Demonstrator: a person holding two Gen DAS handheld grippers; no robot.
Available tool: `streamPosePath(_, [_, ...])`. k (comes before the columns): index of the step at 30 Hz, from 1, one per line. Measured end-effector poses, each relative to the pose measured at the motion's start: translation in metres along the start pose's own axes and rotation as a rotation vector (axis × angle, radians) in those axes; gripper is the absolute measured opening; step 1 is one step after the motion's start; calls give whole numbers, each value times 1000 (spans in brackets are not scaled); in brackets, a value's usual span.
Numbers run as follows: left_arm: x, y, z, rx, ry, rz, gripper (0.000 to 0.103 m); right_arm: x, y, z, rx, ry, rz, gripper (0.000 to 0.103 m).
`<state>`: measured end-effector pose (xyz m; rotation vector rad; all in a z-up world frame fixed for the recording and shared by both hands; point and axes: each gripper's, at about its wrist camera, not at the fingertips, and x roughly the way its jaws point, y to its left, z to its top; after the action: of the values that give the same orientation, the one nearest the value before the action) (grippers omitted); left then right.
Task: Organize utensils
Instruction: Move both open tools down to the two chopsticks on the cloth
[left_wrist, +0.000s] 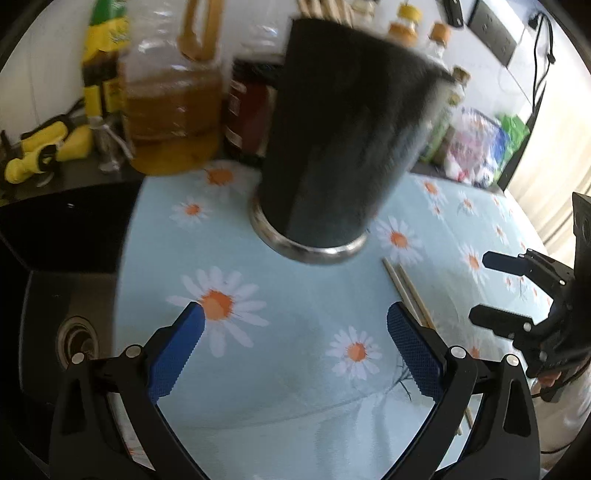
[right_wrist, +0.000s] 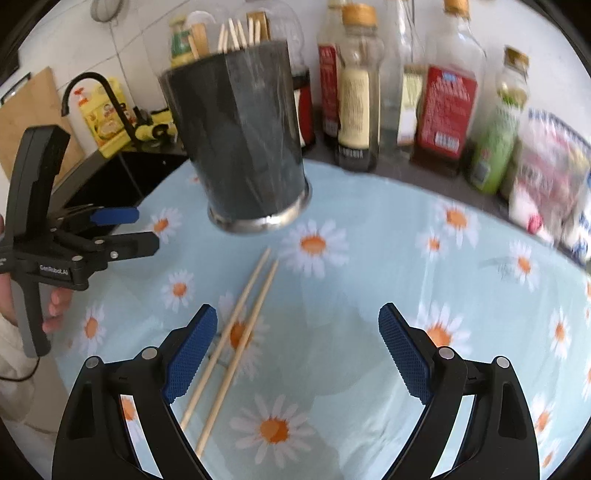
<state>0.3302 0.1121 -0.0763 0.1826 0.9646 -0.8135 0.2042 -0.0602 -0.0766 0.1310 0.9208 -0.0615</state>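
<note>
A dark utensil holder (left_wrist: 332, 147) with a steel base ring stands on the daisy-print cloth (left_wrist: 295, 350); it also shows in the right wrist view (right_wrist: 243, 147) with several chopsticks standing in it. A pair of wooden chopsticks (right_wrist: 236, 343) lies on the cloth in front of the holder, by my right gripper's left finger; they also show in the left wrist view (left_wrist: 406, 291). My left gripper (left_wrist: 295, 332) is open and empty, just short of the holder. My right gripper (right_wrist: 299, 339) is open and empty above the cloth.
Oil and sauce bottles (right_wrist: 354, 92) line the back of the counter. A large oil jug (left_wrist: 170, 110) stands left of the holder. A black sink (left_wrist: 66, 295) with a faucet (right_wrist: 96, 99) lies to the left. Bagged goods (right_wrist: 546, 173) sit at the right.
</note>
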Motion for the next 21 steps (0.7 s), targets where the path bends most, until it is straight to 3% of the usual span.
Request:
streamPosePath(10, [30,-44,0,61,93,-35,97,12,18,-32,-43,81,-81,84])
streamPosePath(17, [45,-62,0,60,129,-24,97,20,19,-34,-75,113,-73,81])
streamPosePath(21, [50,-72,0,53,142,29,97,19,15,-31,-96,131,-56,69])
